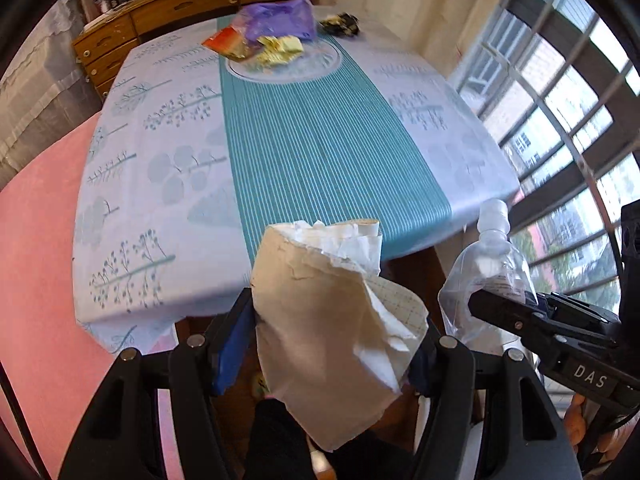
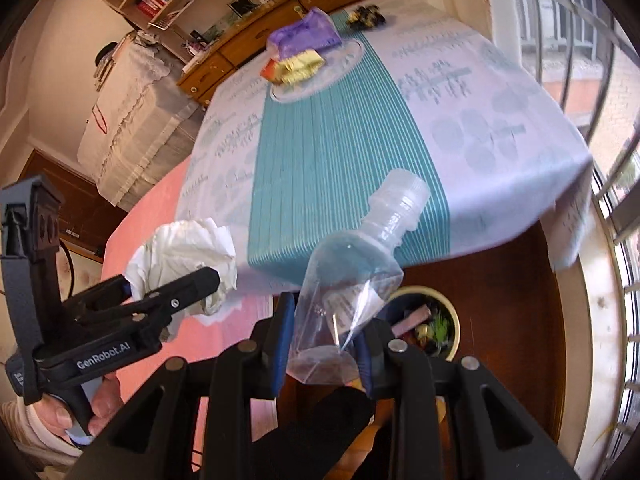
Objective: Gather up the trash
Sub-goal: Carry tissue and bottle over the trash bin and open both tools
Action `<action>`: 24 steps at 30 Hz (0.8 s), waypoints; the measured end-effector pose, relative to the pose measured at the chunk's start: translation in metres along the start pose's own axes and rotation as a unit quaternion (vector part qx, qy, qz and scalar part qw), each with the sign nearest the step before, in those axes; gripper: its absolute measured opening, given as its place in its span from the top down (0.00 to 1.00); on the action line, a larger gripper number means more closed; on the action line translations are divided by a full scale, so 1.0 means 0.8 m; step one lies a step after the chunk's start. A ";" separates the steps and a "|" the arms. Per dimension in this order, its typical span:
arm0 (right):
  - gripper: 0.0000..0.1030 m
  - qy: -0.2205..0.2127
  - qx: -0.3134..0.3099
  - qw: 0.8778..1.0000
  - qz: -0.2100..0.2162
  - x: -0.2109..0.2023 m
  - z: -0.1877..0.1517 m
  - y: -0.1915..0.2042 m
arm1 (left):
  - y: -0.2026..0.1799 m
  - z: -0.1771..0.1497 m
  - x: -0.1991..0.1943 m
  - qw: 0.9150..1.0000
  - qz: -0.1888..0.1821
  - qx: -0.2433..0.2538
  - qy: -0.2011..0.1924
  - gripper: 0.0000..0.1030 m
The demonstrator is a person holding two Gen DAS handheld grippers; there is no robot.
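My left gripper (image 1: 336, 344) is shut on a crumpled beige and white paper wad (image 1: 320, 304), held off the near edge of the table; the wad also shows in the right wrist view (image 2: 180, 256). My right gripper (image 2: 324, 344) is shut on a clear plastic spout pouch (image 2: 352, 276), which also shows in the left wrist view (image 1: 488, 268). Below it a bin (image 2: 452, 320) with trash stands on the floor. More trash lies at the table's far end: a purple bag (image 1: 280, 20), an orange wrapper (image 1: 224, 42), yellow wrappers (image 1: 280, 48) and a dark wrapper (image 1: 340, 24).
The table (image 1: 160, 184) has a white and teal cloth. A wooden sideboard (image 1: 168, 8) stands beyond it. Barred windows (image 1: 560, 120) run along the right. A pink surface (image 1: 40, 260) lies to the left of the table.
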State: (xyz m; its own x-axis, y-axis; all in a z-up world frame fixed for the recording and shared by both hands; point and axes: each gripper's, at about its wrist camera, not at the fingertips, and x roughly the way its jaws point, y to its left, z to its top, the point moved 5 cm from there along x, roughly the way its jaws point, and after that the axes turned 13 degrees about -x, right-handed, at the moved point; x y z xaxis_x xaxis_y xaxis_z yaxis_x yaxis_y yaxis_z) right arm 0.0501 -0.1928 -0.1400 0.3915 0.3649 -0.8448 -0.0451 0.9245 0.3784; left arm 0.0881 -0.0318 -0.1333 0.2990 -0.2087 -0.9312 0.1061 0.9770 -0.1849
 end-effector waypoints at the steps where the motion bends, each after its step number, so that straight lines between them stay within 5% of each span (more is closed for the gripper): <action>1: 0.73 0.003 0.007 1.000 -0.001 0.003 -0.011 -0.002 | -0.004 -0.008 0.005 1.000 0.000 0.009 0.006 0.38; 11: 0.73 0.034 0.098 0.994 -0.041 0.079 -0.119 -0.043 | -0.025 -0.081 0.098 0.993 -0.023 0.088 0.075 0.38; 19: 0.72 0.053 0.133 0.988 -0.062 0.176 -0.188 -0.091 | -0.011 -0.143 0.242 0.986 -0.026 0.105 0.129 0.38; 24: 0.71 0.076 0.129 0.986 -0.075 0.246 -0.223 -0.132 | 0.002 -0.159 0.320 0.986 -0.025 0.111 0.122 0.36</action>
State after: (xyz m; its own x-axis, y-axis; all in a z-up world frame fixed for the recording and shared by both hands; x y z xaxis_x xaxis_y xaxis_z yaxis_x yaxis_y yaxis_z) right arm -0.0323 -0.1990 -0.4135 0.2323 0.2560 -0.9384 0.2467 0.9177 0.3114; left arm 0.0446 -0.0785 -0.4121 0.0538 -0.2138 -0.9754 0.3281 0.9263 -0.1850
